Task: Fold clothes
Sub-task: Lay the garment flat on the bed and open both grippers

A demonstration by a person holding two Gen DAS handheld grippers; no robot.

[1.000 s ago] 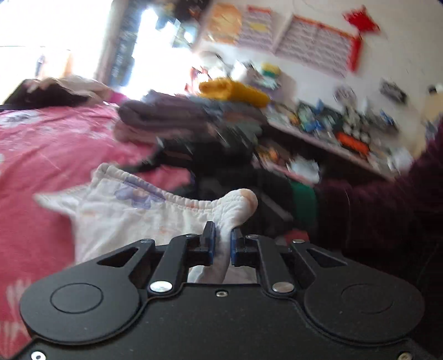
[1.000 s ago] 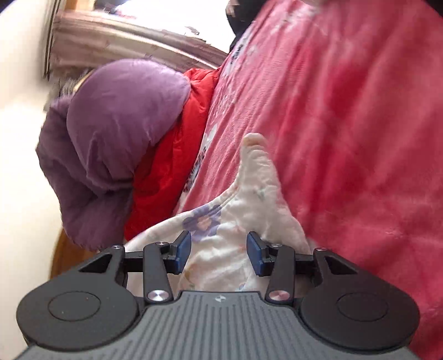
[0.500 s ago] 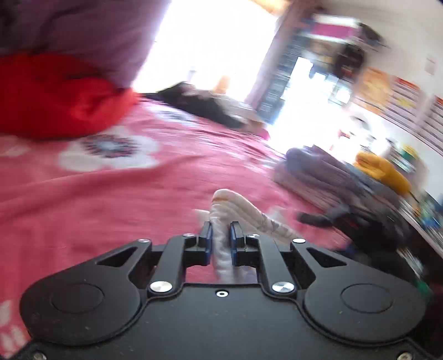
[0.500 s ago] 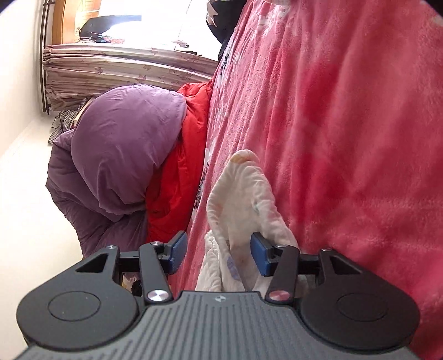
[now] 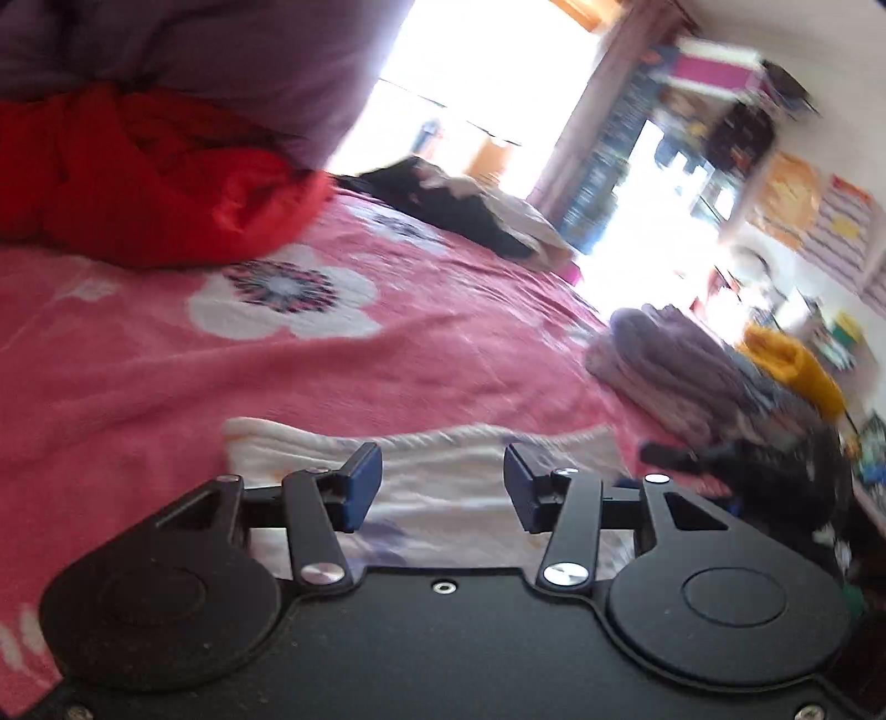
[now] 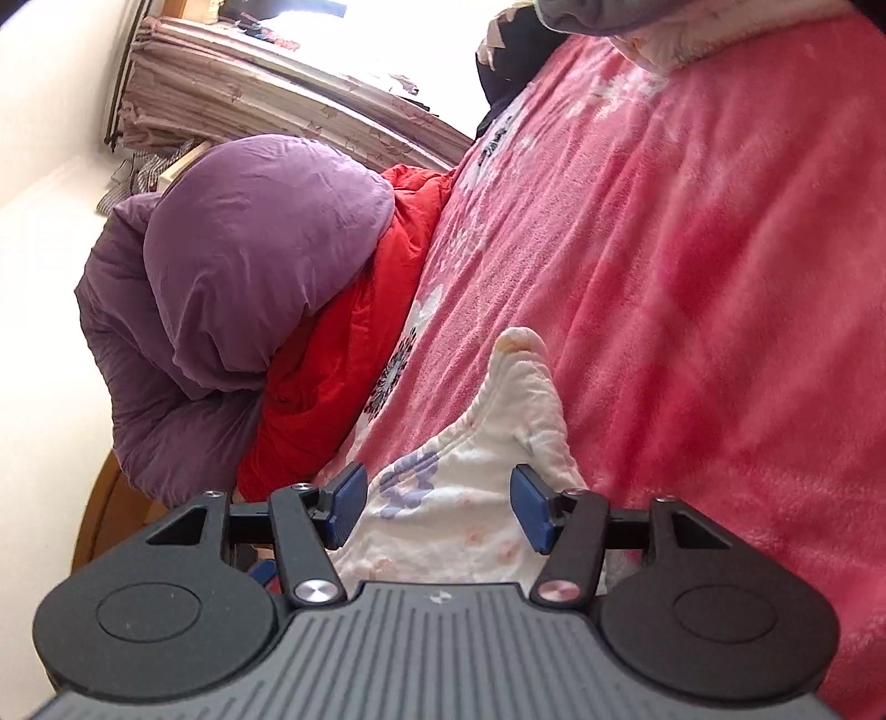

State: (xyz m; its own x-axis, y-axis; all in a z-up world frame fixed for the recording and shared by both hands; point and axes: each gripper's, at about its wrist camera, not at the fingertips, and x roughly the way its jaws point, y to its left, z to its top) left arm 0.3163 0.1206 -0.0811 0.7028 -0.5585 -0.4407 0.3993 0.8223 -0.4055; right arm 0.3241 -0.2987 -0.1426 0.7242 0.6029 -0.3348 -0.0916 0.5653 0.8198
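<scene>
In the left wrist view, a red quilt (image 5: 149, 183) under a purple quilt (image 5: 183, 50) was seen at ten o'clock, on a pink flowered bedspread (image 5: 166, 382). The small white floral garment (image 5: 443, 471) lay flat on that bedspread at six o'clock, directly under the left gripper (image 5: 443, 487). That gripper's jaws had just been opening; they stood spread, the blue pads clear of the cloth, which was seen between and below them but not pinched. At three o'clock a stack of folded grey-purple clothes (image 5: 681, 376) sat near the bed's edge, with a yellow item (image 5: 792, 365) beyond it.

In the right wrist view, the purple quilt (image 6: 238, 288) and red quilt (image 6: 343, 354) filled nine o'clock, and the bedspread (image 6: 692, 277) ran from twelve to four o'clock. The garment (image 6: 470, 498) was seen at six o'clock, one rounded corner pointing toward twelve. The right gripper (image 6: 437, 504) had also just been opening; its jaws were parted over the cloth, and nothing was gripped.

The step in hand was judged to be the release after a fold had been laid down. The next move would call for a free edge or corner to be chosen, both pairs of pads to be closed on it through all layers, and the cloth to be carried over itself without the lower layer being dragged.
</scene>
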